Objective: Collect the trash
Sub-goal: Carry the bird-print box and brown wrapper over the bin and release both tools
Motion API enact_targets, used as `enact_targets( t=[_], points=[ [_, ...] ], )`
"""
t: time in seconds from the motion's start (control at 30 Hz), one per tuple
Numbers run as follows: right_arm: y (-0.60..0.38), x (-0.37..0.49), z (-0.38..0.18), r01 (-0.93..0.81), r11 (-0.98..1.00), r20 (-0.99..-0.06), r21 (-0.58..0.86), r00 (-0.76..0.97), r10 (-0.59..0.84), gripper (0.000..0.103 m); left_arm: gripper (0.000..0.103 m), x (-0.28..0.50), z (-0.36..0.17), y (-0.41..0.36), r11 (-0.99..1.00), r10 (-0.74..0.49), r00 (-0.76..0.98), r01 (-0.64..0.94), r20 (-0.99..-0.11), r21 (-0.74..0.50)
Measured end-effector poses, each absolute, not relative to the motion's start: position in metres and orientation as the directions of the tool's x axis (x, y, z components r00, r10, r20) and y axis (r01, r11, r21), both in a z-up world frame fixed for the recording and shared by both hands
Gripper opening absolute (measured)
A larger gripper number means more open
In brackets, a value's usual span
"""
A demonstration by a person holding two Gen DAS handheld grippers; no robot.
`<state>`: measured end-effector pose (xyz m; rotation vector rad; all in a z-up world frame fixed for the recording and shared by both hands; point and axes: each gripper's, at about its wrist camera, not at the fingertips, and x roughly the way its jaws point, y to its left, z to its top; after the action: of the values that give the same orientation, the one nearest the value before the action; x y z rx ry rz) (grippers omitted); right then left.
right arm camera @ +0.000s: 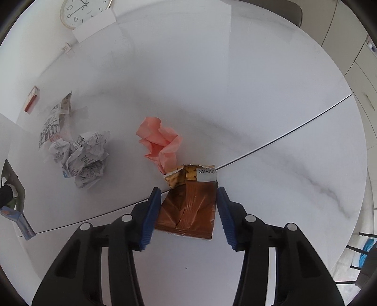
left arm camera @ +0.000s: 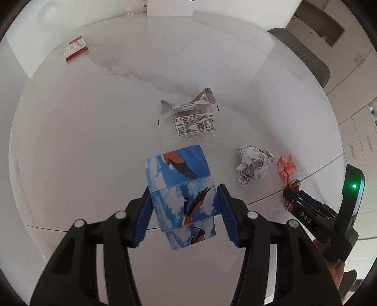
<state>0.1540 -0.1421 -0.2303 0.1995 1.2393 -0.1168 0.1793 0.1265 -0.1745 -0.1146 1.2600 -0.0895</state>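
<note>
My left gripper (left arm camera: 183,202) is shut on a blue box printed with clouds and birds (left arm camera: 181,188), held above the white marble table (left arm camera: 94,117). My right gripper (right arm camera: 188,202) is closed around a brown snack wrapper (right arm camera: 188,209), its pads touching both sides just over the table. A crumpled pink paper (right arm camera: 160,143) lies just beyond the wrapper. A crumpled printed paper ball (right arm camera: 82,157) lies to the left. A clear plastic wrapper with a label (left arm camera: 190,122) lies beyond the blue box. The right gripper also shows in the left wrist view (left arm camera: 294,195).
A small red and white box (left arm camera: 75,48) lies at the far left of the table. A white card (left arm camera: 169,8) stands at the far edge. A grey chair (left arm camera: 304,54) stands beyond the table at right. A seam (right arm camera: 282,136) crosses the tabletop.
</note>
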Motion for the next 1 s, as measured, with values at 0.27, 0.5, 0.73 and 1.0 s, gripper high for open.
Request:
enact_targets(
  t=[0.27,0.5,0.73,1.0],
  points=[
    [-0.156,0.139,-0.222,0.195,0.970,-0.931,0.147,0.360,0.068,0.041,0.052,0.162,-0.165,0.117,0.994,-0.111,0.323,0.042,-0.940,-0.103],
    [-0.193,0.081,-0.183,0.230,0.943,-0.894,0.242,0.432,0.124,0.041,0.052,0.136,-0.155,0.078,0.980,-0.159,0.304,0.163,-0.939,-0.113],
    [-0.250,-0.022,-0.139,0.304,0.929,-0.881,0.212,0.470,0.048,0.043,0.052,0.085,-0.138,0.003,0.923,-0.257,0.276,0.353,-0.926,-0.151],
    [-0.303,-0.103,-0.195,0.379,0.905,-0.920,0.194,0.390,0.034,0.045,0.052,0.022,-0.122,-0.073,0.847,-0.306,0.265,0.515,-0.915,-0.134]
  ],
)
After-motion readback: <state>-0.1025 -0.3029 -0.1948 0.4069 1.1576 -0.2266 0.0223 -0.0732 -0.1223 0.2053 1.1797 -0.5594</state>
